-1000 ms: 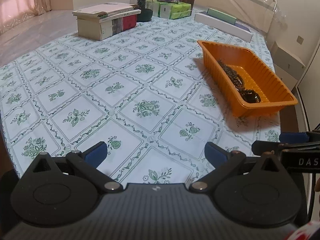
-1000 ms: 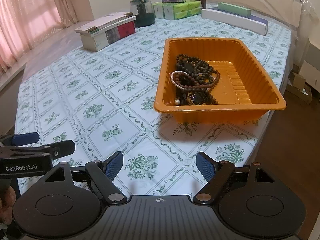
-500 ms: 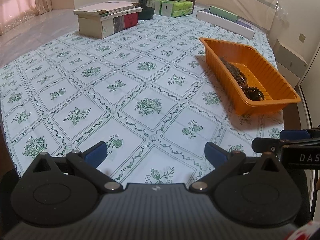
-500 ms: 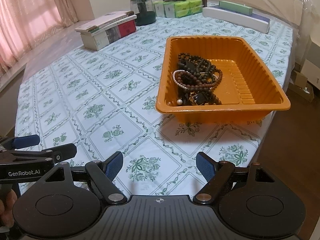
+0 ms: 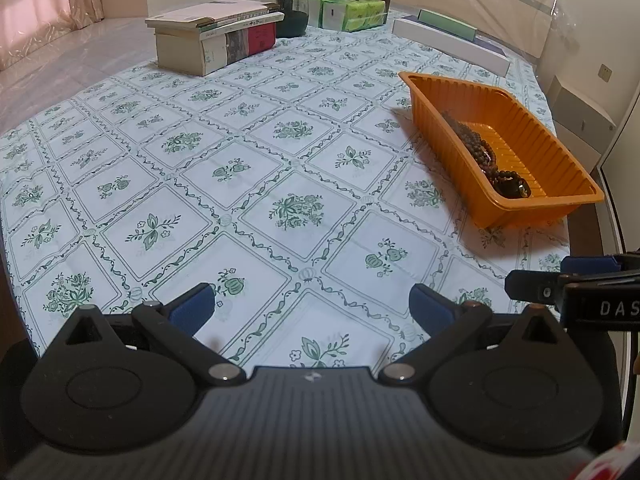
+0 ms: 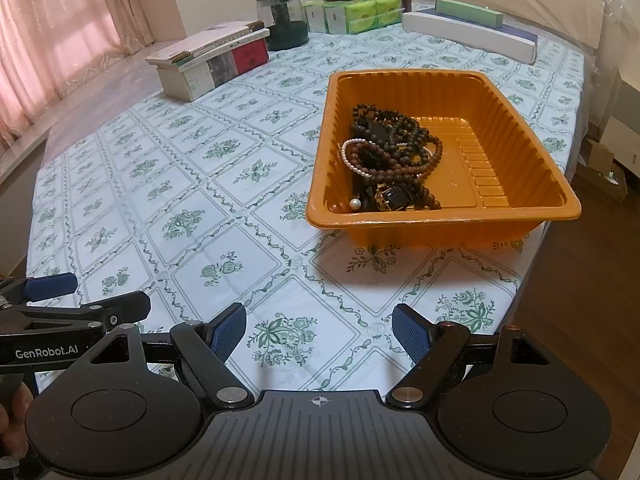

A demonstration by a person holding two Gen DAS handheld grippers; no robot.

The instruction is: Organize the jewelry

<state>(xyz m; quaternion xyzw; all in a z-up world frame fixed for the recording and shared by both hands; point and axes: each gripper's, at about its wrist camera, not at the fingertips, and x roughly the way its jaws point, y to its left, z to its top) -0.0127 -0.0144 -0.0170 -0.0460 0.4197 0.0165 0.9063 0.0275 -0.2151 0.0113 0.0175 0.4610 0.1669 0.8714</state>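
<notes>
An orange plastic tray (image 6: 516, 128) stands on the floral tablecloth near the table's right edge; it also shows in the left wrist view (image 5: 532, 136). A tangled heap of dark bead necklaces, a white pearl strand and a black-and-gold piece (image 6: 390, 160) lies in its left half; it shows in the left wrist view too (image 5: 486, 156). My right gripper (image 6: 319, 330) is open and empty over the cloth, short of the tray. My left gripper (image 5: 312, 306) is open and empty, left of the tray.
A stack of books (image 5: 216, 40) sits at the back left, with a dark glass jar (image 5: 286, 6), green tissue packs (image 5: 352, 12) and long flat boxes (image 5: 448, 40) along the far side. The table's edge runs just right of the tray, above wooden floor (image 6: 580, 320).
Both grippers have risen and tilted a little, so the tray sits slightly lower in both views. Both stay open and empty.
</notes>
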